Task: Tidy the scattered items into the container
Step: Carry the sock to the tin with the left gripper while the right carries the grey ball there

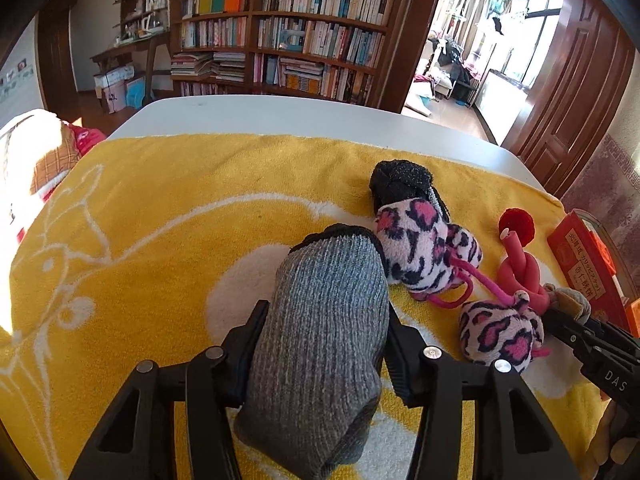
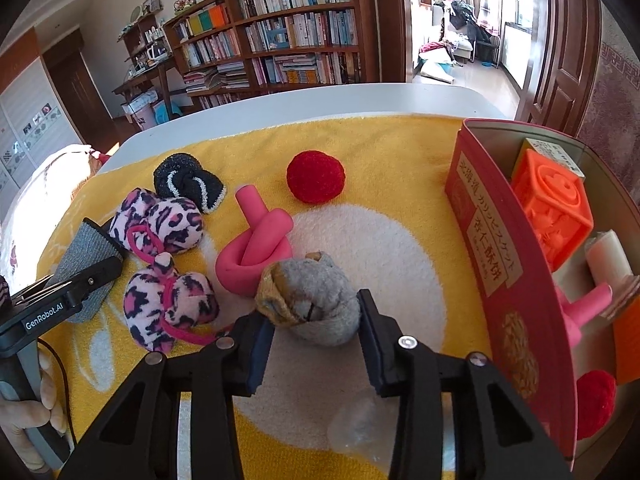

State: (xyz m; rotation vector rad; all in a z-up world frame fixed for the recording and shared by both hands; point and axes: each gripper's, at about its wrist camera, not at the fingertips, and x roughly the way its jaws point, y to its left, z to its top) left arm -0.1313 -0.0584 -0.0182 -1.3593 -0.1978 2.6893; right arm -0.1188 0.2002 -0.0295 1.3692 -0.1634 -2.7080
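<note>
My left gripper [image 1: 324,320] is shut on a rolled grey knit sock [image 1: 324,340], held just above the yellow towel [image 1: 160,220]. My right gripper [image 2: 316,320] has its jaws around a balled grey and tan sock [image 2: 312,300] that rests on the towel; the pads touch its sides. The red container [image 2: 500,240] stands at the right, holding an orange cube [image 2: 552,208], a pink tube and a red pom-pom. Still on the towel are two leopard plush pieces [image 2: 160,224], a black sock ball [image 2: 188,186], a knotted pink foam tube [image 2: 256,248] and a red pom-pom [image 2: 316,176].
The towel lies on a white table [image 2: 280,100] whose far edge shows in both views. A crumpled clear plastic piece [image 2: 360,428] lies under my right gripper. A bookcase [image 1: 288,36] and a doorway stand beyond the table.
</note>
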